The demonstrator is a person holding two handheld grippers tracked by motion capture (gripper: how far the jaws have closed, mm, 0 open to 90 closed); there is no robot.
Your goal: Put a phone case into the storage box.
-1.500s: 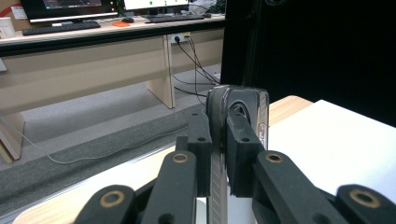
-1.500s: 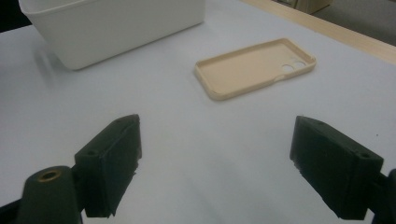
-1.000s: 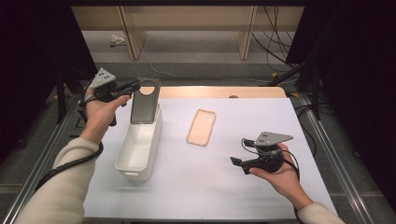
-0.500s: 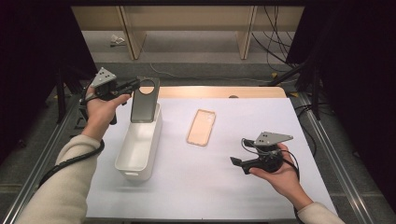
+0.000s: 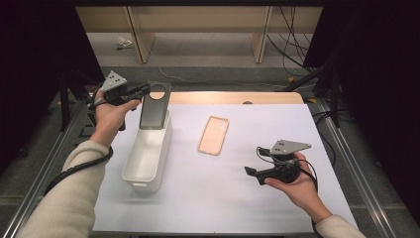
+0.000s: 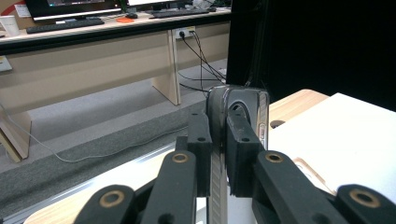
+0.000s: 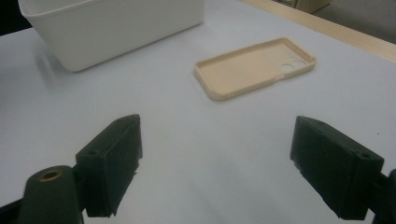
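In the upper left of the high view, the left gripper (image 5: 141, 91) is clenching its jaws on the dark phone case (image 5: 154, 106), holding it upright over the white bin (image 5: 148, 153). The case is looking light, thin and slippery, so gripping its edge is seeming best. The right gripper (image 5: 252, 172) is resting with jaws released.

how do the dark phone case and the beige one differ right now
The dark case is held upright above the white bin, clamped in the left gripper; the beige case lies flat on the table, untouched. The dark one has one large round camera hole, the beige one two small ones. Both are empty phone cases.
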